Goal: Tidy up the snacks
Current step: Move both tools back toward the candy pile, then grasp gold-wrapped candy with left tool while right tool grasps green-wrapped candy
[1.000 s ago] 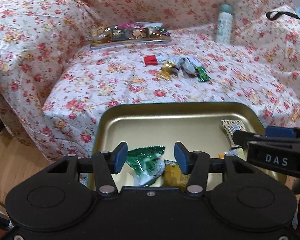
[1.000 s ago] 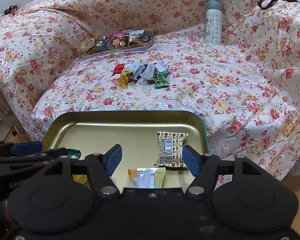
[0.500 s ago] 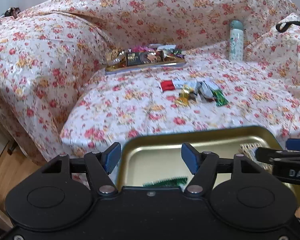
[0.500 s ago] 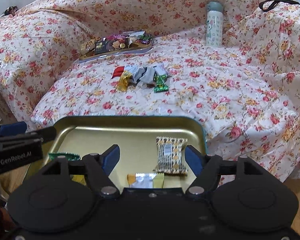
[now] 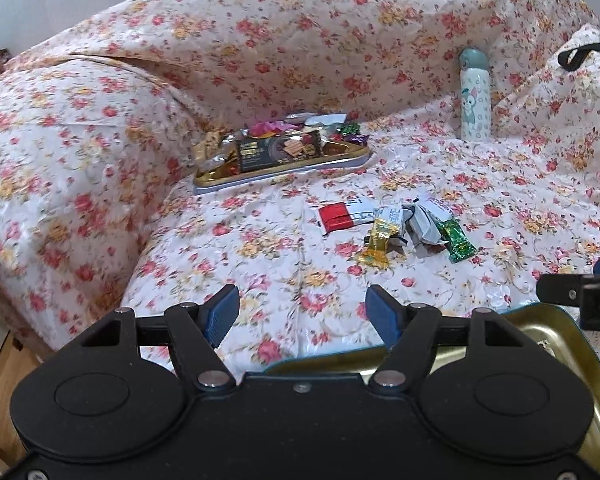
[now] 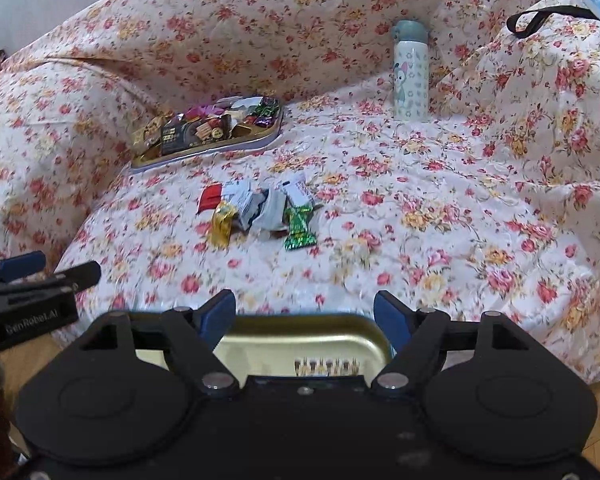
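Note:
A small pile of loose snacks (image 5: 396, 226) lies mid-sofa: a red packet (image 5: 334, 216), a gold candy (image 5: 378, 242), grey wrappers and a green candy (image 5: 456, 240). It also shows in the right wrist view (image 6: 260, 214). A gold tin tray (image 5: 556, 336) sits at the sofa's front edge, below both grippers; a patterned packet (image 6: 326, 367) lies in it. My left gripper (image 5: 302, 316) is open and empty. My right gripper (image 6: 306, 318) is open and empty above the tray (image 6: 292, 344).
A second tray full of snacks (image 5: 280, 152) sits at the back left of the seat. A pale bottle (image 5: 474, 96) stands upright against the backrest. A black strap (image 6: 540, 20) lies on the right armrest. Wooden floor shows at the lower left.
Both grippers have lifted and pulled back from the gold tray, which has slid low in both views. The left gripper's jaws have opened wider. The loose pile now shows ahead.

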Motion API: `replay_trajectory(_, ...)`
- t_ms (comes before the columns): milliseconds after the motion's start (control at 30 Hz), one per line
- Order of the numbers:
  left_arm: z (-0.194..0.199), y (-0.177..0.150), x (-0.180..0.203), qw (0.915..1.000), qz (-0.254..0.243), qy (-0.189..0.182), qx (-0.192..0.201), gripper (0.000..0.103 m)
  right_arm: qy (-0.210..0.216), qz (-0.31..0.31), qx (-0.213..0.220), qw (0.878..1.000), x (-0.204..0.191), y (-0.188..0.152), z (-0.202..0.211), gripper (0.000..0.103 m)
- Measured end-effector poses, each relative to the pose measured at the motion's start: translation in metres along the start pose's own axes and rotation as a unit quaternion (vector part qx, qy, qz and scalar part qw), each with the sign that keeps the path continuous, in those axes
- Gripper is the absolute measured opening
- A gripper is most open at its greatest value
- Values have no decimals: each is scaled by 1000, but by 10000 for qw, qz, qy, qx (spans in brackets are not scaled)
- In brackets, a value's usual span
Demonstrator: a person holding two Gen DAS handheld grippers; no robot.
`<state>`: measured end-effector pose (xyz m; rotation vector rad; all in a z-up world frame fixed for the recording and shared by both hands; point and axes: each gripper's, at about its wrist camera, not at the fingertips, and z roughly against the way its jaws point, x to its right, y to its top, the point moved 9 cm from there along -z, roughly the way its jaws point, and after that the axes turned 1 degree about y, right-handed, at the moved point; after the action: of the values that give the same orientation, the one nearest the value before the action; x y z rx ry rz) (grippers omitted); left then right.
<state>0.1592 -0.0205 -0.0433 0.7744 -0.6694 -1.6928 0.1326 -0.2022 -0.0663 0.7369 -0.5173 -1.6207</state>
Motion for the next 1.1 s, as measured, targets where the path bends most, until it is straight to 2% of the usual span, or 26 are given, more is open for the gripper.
replay_trajectory(400,-69,12,18,9984,-169,-270,-462,72,-201,-290,-534,9980,13,17,-65,79)
replay_trajectory(600,-98,20,29,9969,-474,-395,-496,72,-279,-428,-772,9957,19,20,-94,79)
replay_trajectory(867,-116,25,53,9912,-1047,-711,-392,72,-439,-495,-980,9930,27,22,-122,79)
replay_trajectory(1100,-132,24,63,9896,-1123,-783,-439,71,-494,-458,-1046,9922,29,20,-129,79)
